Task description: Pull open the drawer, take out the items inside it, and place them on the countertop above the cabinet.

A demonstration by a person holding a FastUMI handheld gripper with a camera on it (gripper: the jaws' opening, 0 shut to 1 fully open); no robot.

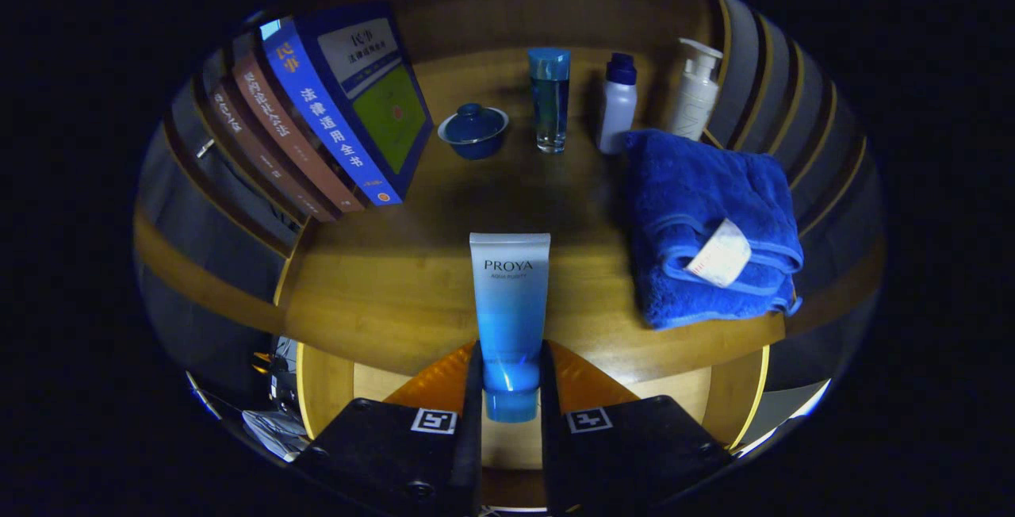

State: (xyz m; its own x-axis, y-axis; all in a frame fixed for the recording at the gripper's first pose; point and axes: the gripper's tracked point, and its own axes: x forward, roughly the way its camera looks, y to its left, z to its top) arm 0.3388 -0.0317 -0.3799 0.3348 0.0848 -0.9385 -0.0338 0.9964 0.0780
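The gripper (511, 378) is clamped on a blue tube (510, 319), both fingers pressing its cap end, and the tube sticks out over the front edge of the countertop (381, 287). The drawer (329, 386) sits open below, mostly hidden behind the gripper, so I can't see what's in it. To the right lies a folded blue towel (710, 224), close to the tube. At the back stand a lidded bowl (473, 130), a clear bottle (549, 101), a white bottle (617, 105) and a pump bottle (695, 93). Leaning books (325, 116) fill the left. There's bare wood left of the tube.
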